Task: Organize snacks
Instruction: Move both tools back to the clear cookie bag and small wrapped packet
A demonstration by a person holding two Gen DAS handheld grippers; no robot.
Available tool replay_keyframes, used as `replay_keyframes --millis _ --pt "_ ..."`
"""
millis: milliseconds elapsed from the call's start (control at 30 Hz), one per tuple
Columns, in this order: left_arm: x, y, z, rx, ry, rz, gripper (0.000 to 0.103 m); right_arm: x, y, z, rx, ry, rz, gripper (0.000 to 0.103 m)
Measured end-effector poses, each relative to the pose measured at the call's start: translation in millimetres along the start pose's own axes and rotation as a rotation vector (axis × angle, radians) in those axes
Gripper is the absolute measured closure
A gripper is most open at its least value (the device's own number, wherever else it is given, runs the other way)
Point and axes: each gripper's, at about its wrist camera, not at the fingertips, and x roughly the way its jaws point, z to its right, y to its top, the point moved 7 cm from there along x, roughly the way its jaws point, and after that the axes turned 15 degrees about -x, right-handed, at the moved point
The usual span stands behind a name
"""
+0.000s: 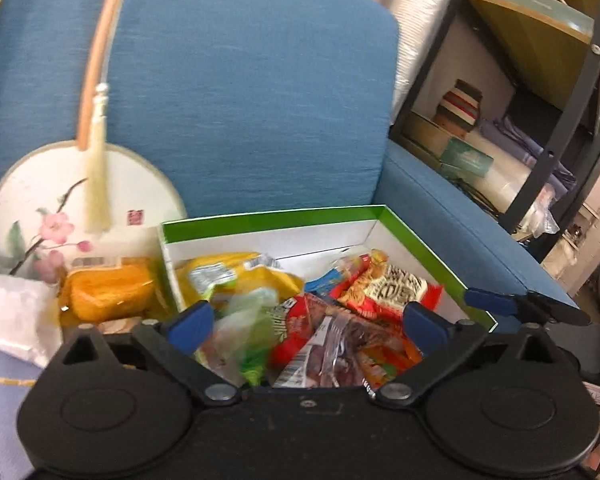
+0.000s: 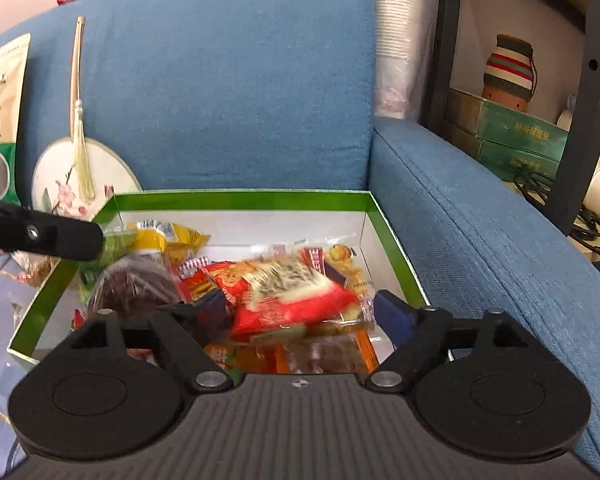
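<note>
Both grippers, left (image 1: 308, 320) and right (image 2: 300, 312), hang spread wide and empty over the green-rimmed box (image 2: 240, 200) on the blue sofa (image 2: 220, 80), where the snack packets (image 2: 292, 296) lie heaped. Closing now could pinch several wrappers together. Their printing looks Chinese but is too blurred to read.

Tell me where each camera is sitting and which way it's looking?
Left wrist view: sits on the left gripper, looking forward and down over its open fingers into the green box of snacks, with the round fan behind; the right gripper's tip pokes in at right.
Right wrist view: sits on the right gripper, looking over its open fingers into the same green box from its near side; the left gripper reaches in at left.
Shared: box, snacks, fan, blue sofa, shelf.
</note>
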Motion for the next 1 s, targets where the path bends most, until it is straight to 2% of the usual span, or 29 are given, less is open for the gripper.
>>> replay_keyframes --millis 100,267,433,533,600,700,867,1000 --pt "-21.7 8.9 -8.5 -0.011 -0.012 0.035 0.000 -14.5 12.3 -0.7 -0.003 -0.016 0.040 0.000" --pt "-57.9 23.5 -38.9 -0.034 0.034 0.094 0.000 -56.9 39.5 -30.6 -0.055 0.034 0.144 0.000" --pt "-79.8 23.8 -95.1 -0.119 0.123 0.094 0.000 -81.8 46.3 -94.6 -0.083 0.220 0.168 0.000" --pt "-85.4 16.3 -117.3 -0.146 0.136 0.081 0.000 -83.3 45.0 -139.9 -0.151 0.332 0.146 0.000" --pt "-84.6 12.7 -127.5 -0.166 0.136 0.065 0.000 -77.8 45.6 -167.1 -0.217 0.372 0.124 0.002" --pt "-75.3 8.0 -131.8 -0.161 0.108 0.029 0.000 -66.5 44.5 -192.1 -0.233 0.399 0.094 0.015" --pt "-48.6 1.3 -128.8 -0.133 0.073 -0.030 0.000 -47.3 35.8 -220.4 -0.260 0.373 0.080 0.019" --pt "-20.6 -1.1 -120.8 -0.105 0.055 -0.062 0.000 -41.5 26.0 -223.7 -0.238 0.391 0.057 0.021"
